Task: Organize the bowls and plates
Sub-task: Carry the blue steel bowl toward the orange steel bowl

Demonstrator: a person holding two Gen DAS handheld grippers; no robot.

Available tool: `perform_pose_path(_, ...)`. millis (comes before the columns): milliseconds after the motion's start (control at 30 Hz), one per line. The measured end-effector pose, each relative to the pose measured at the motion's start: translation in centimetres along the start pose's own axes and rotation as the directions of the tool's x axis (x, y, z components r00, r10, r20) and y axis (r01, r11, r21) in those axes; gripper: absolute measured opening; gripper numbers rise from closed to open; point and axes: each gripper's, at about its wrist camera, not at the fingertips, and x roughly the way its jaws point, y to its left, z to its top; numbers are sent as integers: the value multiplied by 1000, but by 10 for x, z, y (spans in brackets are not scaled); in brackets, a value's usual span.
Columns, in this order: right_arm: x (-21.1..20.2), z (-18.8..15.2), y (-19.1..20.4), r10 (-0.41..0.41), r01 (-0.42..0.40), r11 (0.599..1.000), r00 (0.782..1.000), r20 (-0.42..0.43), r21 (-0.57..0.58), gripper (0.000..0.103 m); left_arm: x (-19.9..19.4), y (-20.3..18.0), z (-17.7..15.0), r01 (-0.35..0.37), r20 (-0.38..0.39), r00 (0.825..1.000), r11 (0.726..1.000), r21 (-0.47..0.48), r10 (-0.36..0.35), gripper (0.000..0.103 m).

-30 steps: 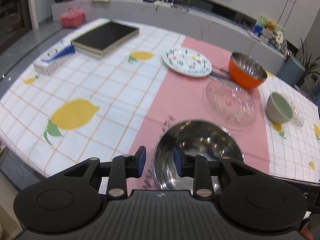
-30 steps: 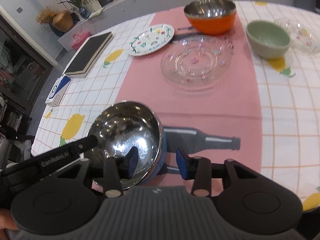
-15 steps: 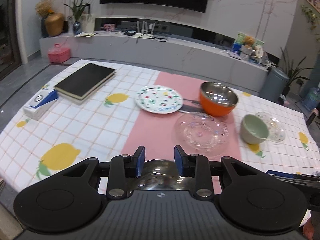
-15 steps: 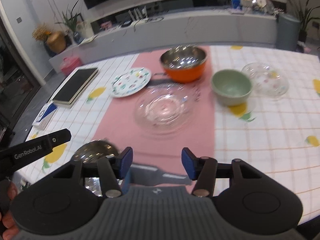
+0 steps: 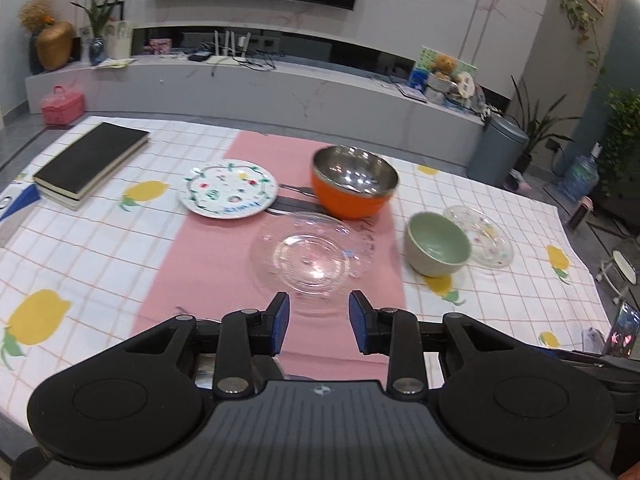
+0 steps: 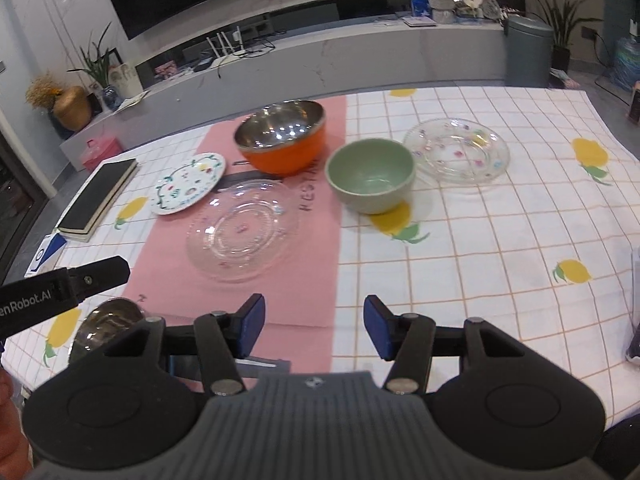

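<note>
My left gripper (image 5: 319, 322) is open and empty above the pink runner, just short of a clear glass plate (image 5: 308, 256). Open and empty too, my right gripper (image 6: 315, 326) hangs over the runner's right edge. A steel bowl (image 6: 108, 324) sits on the table at the near left, half hidden under both grippers; the left wrist view shows only a sliver of it (image 5: 202, 370). Beyond stand an orange bowl with a steel lining (image 6: 284, 140), a green bowl (image 6: 372, 176), a flowered white plate (image 6: 188, 188) and a small clear plate (image 6: 456, 150).
A black book (image 5: 92, 160) and a blue-and-white box (image 6: 46, 254) lie at the table's left. The lemon-print tablecloth (image 6: 480, 240) covers the table. My left gripper's body (image 6: 60, 288) juts into the right wrist view. A grey bin (image 5: 498, 152) stands behind the table.
Both grippers have drawn back and lifted away from the steel bowl, whose rim was between their fingers. The right jaws have widened. The bowl stays on the table.
</note>
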Motion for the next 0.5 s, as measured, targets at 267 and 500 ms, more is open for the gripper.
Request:
perform_pose_path(267,17,6,-7,-1,1,1000,1000,-3,1,55,29,-7,6,23,-50,999,1000,4,-23,44)
perform_pose_path(500,40,20,-5,17,-17,1000,1000,12,-17,54,58,0,18,10,-87,996,1000,-15,-12,45)
